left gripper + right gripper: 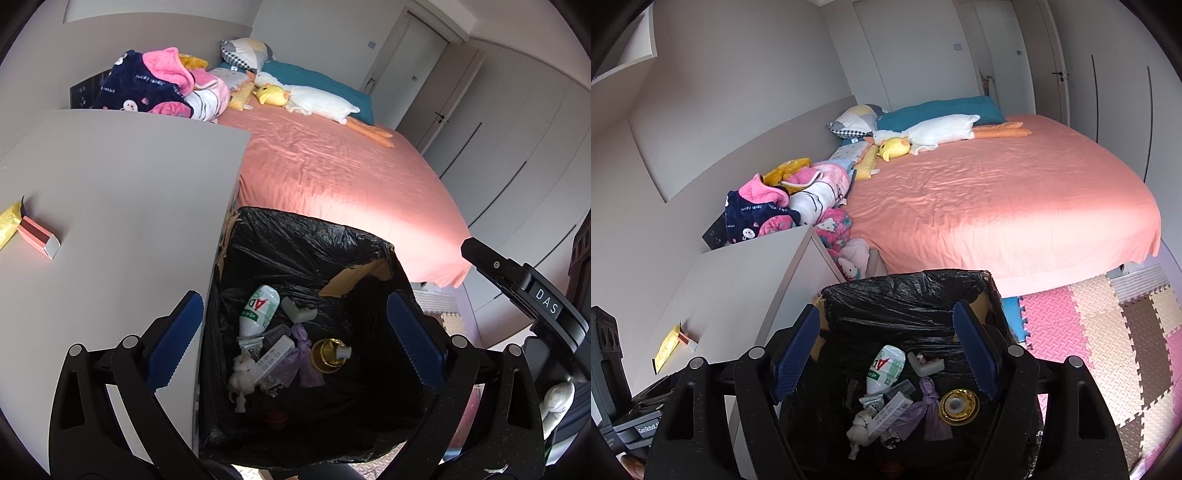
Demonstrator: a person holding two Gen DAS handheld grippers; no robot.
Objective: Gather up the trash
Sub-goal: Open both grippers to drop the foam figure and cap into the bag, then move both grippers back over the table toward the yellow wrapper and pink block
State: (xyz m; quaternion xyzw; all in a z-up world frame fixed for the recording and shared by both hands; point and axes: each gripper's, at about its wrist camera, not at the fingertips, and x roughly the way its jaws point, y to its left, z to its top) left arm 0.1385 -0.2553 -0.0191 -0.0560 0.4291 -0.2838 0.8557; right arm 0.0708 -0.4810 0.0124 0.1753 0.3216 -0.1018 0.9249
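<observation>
A trash bin lined with a black bag point(295, 236) point(908, 291) stands between the grey table and the bed. Inside lie a white bottle point(258, 310) point(884, 373), a gold lid point(327, 354) point(959, 405), a purple wrapper point(304, 365) point(931, 410), a white box and crumpled tissue. My left gripper point(295, 347) is open and empty above the bin. My right gripper point(886, 354) is open and empty above it too; its body shows in the left wrist view point(524, 284). On the table lie a small pink box point(38, 236) point(687, 341) and a yellow wrapper point(7, 223) point(666, 347).
The grey table point(110, 192) point(738, 280) is left of the bin. The bed with a pink sheet point(332, 166) point(997, 206) lies behind, with plush toys, pillows and clothes. Foam floor mats point(1108, 332) lie to the right. Wardrobe doors stand beyond.
</observation>
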